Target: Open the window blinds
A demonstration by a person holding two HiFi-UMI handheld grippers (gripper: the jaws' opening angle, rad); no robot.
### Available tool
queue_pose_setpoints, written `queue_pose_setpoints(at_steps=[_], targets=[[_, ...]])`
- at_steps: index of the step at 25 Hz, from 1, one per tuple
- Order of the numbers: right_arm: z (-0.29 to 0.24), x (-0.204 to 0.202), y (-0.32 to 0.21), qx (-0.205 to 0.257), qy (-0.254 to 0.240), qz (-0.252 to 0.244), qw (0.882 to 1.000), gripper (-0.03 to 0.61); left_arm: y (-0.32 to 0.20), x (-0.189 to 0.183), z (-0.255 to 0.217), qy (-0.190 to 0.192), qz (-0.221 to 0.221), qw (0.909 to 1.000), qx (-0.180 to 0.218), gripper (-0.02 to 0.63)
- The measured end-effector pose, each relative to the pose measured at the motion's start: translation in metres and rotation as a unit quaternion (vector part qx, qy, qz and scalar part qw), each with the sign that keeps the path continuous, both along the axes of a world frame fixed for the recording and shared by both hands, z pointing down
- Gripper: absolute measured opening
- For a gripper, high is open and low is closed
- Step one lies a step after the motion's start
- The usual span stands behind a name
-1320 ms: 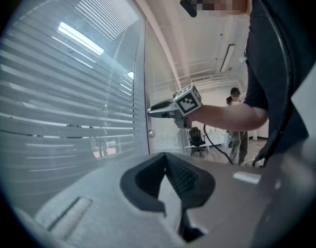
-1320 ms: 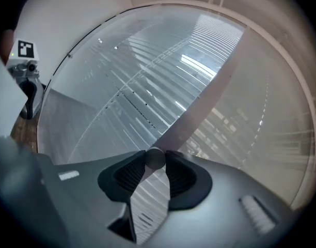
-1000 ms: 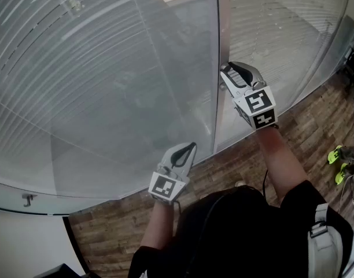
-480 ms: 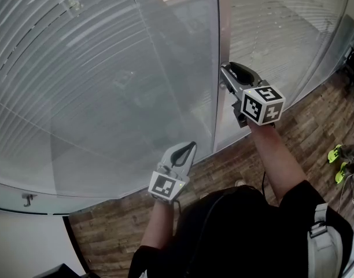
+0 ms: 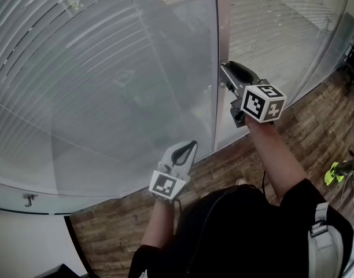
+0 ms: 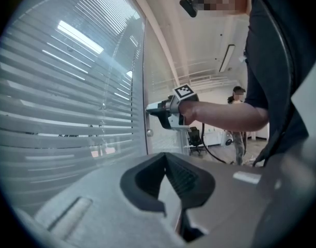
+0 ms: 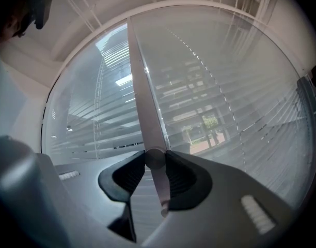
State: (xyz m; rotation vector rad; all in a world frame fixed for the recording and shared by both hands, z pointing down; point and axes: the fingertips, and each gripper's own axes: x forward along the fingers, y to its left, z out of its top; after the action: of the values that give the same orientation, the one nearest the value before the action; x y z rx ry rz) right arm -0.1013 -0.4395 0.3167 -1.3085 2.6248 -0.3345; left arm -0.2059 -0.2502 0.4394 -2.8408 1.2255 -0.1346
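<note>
Starting far left: window blinds (image 5: 90,74) fill the big left pane, slats level, hanging behind the glass. Low down at the bottom left edge, a small metal hook (image 5: 28,199) on the white wall.

Next, my left gripper (image 5: 191,146) is held low, just in front of the left pane and near the bottom of it, pointing at the glass. Its fingers (image 6: 187,179) are closed together with nothing between them, not touching the glass as far as I can tell.

Centre: a grey upright frame (image 5: 222,22) runs between the two panes. A small round knob (image 7: 154,159) sits on that frame at about mid height. From the left gripper view the knob is hidden behind the gripper.

My right gripper (image 5: 224,74) is up at the frame, higher than the left one and well apart from it. Its fingers (image 7: 182,177) are clamped on the knob, one pad on each side, both pads touching it. The marker cube on this gripper faces up toward my head.

Right of the frame: more blinds (image 5: 281,28) on the right pane, slats level with gaps, some greenery showing through them in the right gripper view.

Far right and below: wood plank floor (image 5: 316,126). In the left gripper view a second person (image 6: 237,125) stands far back in the room.
</note>
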Motion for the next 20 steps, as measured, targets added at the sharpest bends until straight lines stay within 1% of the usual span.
queue_pose_setpoints(at_steps=[16,20], targets=[[0.0009,-0.0016,-0.0011,0.007,0.009,-0.001,1.000,0.132,-0.0006,-0.0034,-0.0043,-0.001,-0.003,1.0000,0.007,0.005],[0.0006,-0.0018,-0.0012,0.007,0.018,-0.012,1.000,0.135,-0.0001,-0.0025,-0.0050,-0.001,-0.001,1.0000,0.008,0.005]])
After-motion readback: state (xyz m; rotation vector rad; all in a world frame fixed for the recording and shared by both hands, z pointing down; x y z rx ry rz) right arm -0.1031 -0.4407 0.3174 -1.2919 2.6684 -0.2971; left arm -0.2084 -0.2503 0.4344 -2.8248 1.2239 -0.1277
